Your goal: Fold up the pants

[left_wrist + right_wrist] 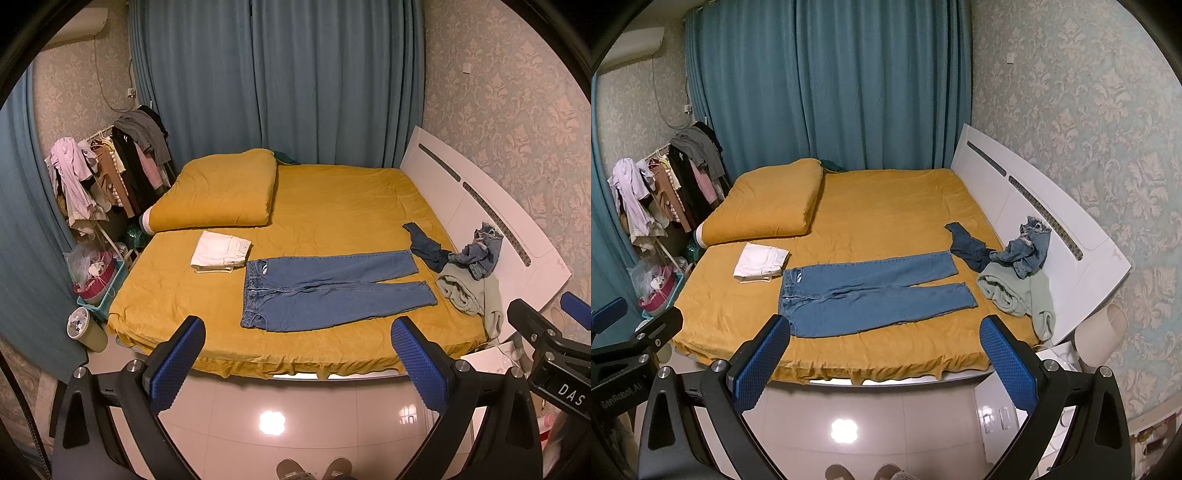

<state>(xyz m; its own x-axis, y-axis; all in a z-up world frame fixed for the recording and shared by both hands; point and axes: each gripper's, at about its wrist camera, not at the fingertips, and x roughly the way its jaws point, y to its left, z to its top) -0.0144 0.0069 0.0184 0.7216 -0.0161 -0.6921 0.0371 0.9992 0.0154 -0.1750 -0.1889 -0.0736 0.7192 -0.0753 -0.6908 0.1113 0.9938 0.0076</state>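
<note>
Left wrist view: left claw [299, 363] spread wide, empty, above floor. Jeans [325, 288] lay flat at frame centre on bed [332, 206]. Right wrist view: right claw [886, 363] spread, empty. Folded white pants [759, 262] left of jeans.

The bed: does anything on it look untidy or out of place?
Yes. Beside the headboard, a crumpled heap of denim garments and a pale green garment lies unfolded. The blue jeans lie flat with legs slightly apart; the white pants are neatly folded.
</note>
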